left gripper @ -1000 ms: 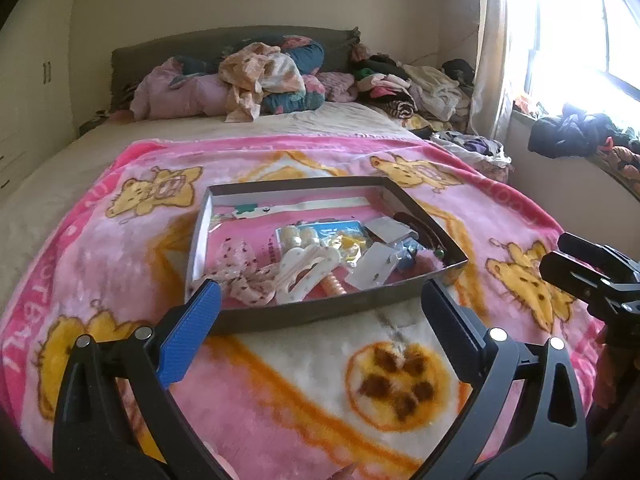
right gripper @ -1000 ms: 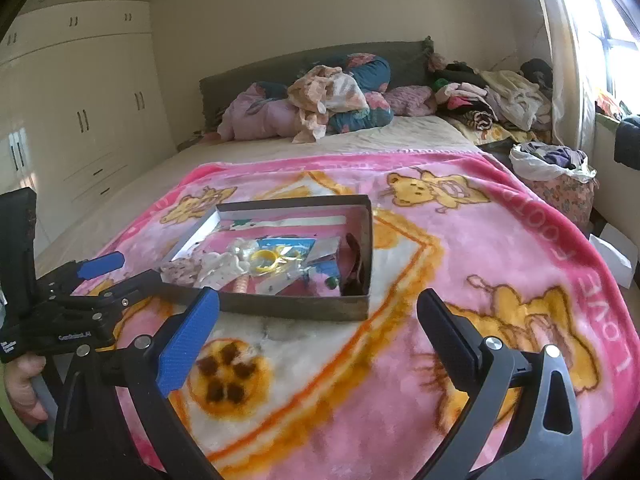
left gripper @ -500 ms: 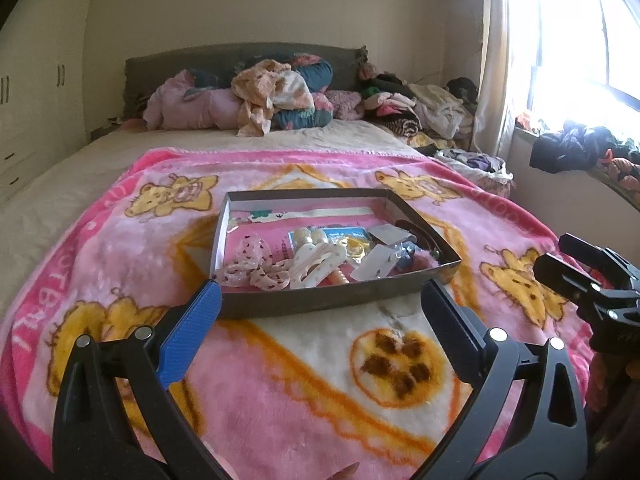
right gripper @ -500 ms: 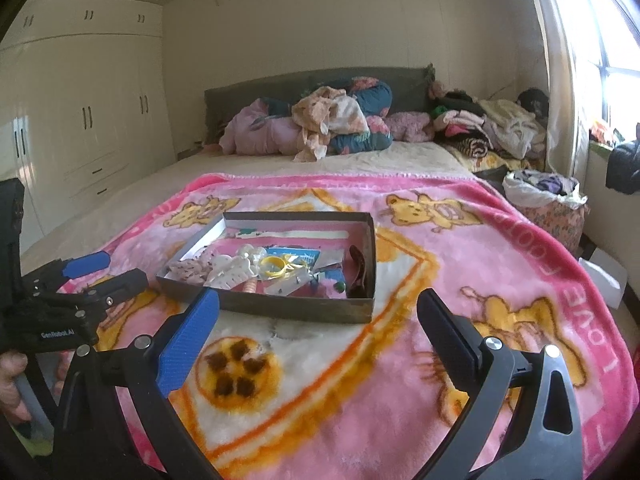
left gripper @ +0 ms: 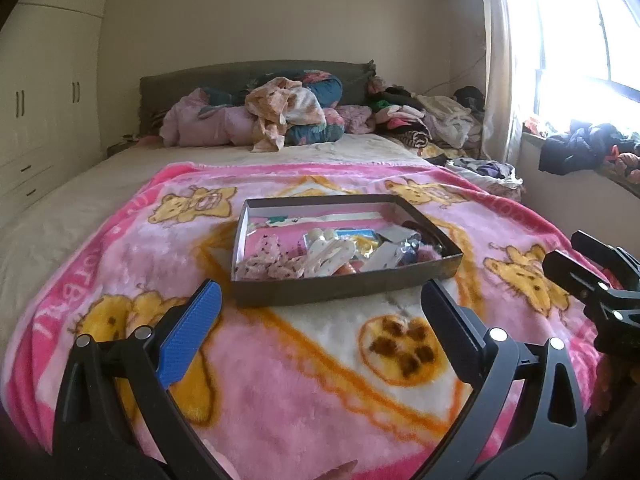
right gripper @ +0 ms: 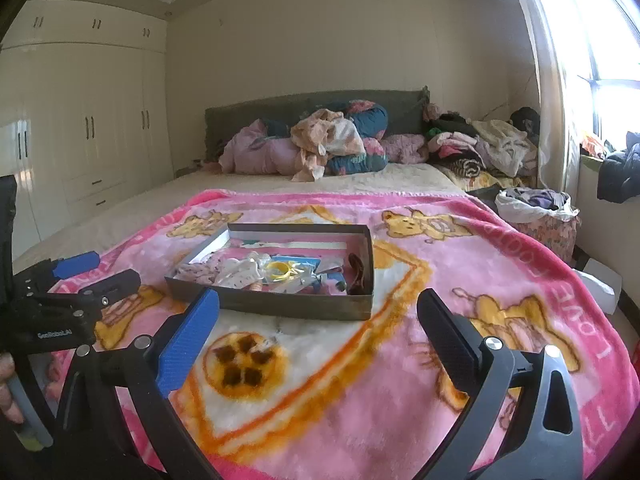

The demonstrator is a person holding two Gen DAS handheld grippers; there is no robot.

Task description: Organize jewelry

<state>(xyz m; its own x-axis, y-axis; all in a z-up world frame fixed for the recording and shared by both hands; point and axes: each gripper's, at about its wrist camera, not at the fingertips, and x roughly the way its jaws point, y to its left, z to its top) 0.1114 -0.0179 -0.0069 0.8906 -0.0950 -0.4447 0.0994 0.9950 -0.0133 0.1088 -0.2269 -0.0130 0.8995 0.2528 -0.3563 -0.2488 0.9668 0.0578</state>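
- Hovering above the foot of a bed, the left gripper (left gripper: 320, 304) has its jaws spread wide with nothing between them; one finger carries a blue pad, the other a black one.
- The right gripper (right gripper: 318, 312) is likewise wide open and empty, hanging over a pink blanket (right gripper: 400, 380) printed with yellow bears.
- The left wrist view catches the right gripper's black tips at its right edge; the right wrist view shows the left gripper at its left edge, with part of a hand (right gripper: 8, 392) on the handle.
- Ahead of both grippers, a shallow dark box (left gripper: 344, 294) rests on the blanket, untouched by either gripper.
- Inside the box lies a jumble of small accessories. The left view shows a pale speckled fabric piece (left gripper: 268, 260) and a white hair claw (left gripper: 332, 254); the right view makes out a yellow ring (right gripper: 278, 270) and a brown item against the right wall.
- The near wall of the box hides the lowest contents in both views.
- Beyond, piled clothes and pillows (right gripper: 332, 144) sit against a dark headboard.
- Only the right view clearly shows the cream wardrobe (right gripper: 88, 132); a bright window (left gripper: 580, 40) is at the right.
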